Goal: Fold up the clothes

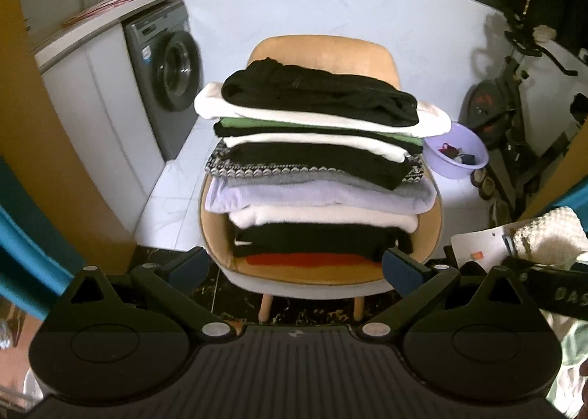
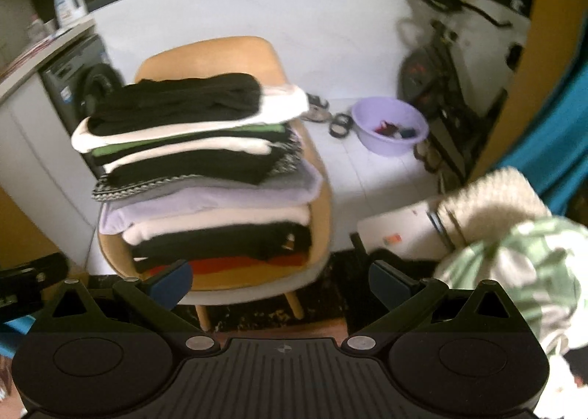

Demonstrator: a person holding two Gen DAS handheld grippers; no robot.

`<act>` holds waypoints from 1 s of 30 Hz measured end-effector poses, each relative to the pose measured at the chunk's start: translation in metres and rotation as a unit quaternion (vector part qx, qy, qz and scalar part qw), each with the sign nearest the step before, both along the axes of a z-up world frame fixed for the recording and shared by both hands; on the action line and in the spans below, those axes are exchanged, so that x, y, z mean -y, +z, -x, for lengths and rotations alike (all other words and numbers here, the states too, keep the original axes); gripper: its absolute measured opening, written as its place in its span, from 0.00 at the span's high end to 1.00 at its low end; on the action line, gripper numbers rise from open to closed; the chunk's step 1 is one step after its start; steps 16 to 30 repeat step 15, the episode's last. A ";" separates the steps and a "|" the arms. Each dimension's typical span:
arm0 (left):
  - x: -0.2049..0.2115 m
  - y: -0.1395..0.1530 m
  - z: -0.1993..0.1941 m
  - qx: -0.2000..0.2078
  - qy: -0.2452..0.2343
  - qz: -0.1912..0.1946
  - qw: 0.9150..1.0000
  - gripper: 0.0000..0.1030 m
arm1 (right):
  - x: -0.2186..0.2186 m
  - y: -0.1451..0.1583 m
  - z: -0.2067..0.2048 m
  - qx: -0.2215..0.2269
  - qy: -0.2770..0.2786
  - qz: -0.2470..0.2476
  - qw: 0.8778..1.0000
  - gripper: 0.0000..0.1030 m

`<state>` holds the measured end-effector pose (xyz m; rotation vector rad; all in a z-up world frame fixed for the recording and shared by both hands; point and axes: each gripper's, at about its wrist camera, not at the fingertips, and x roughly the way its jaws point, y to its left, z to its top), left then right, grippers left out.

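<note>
A tall stack of folded clothes [image 1: 316, 169] sits on the seat of a tan chair [image 1: 323, 48], with a black garment [image 1: 319, 92] on top, then white, green, black, patterned, grey, lilac and cream layers, and a red piece at the very bottom against the seat. The left gripper [image 1: 294, 268] faces the front of the chair with its jaws spread wide apart and nothing between them; the blue pads [image 1: 398, 270] sit near the lower corners of the stack without touching it. The right gripper [image 2: 281, 285] is also held wide open and empty, looking at the same pile from a bit further right. A grey washing machine [image 1: 165, 59] stands under a table to the left of the chair, and a lilac basin [image 2: 389, 125] holding small items rests on the white floor to the right, near an exercise bike [image 1: 514, 96]. A cream knitted item [image 2: 492, 198] and a green-and-white garment [image 2: 522, 272] lie at the right edge, apart from both grippers.
</note>
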<state>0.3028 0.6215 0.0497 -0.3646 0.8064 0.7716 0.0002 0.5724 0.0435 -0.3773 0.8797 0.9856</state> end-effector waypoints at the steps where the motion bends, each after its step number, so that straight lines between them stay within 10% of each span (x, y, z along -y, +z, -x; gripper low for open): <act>1: 0.003 0.000 0.001 -0.002 0.002 0.001 1.000 0.00 | 0.004 0.000 -0.003 -0.002 -0.001 -0.002 1.000 0.01; 30: 0.036 0.001 0.005 -0.015 -0.011 -0.005 1.000 0.00 | 0.030 -0.011 -0.013 -0.029 0.009 0.003 1.000 0.01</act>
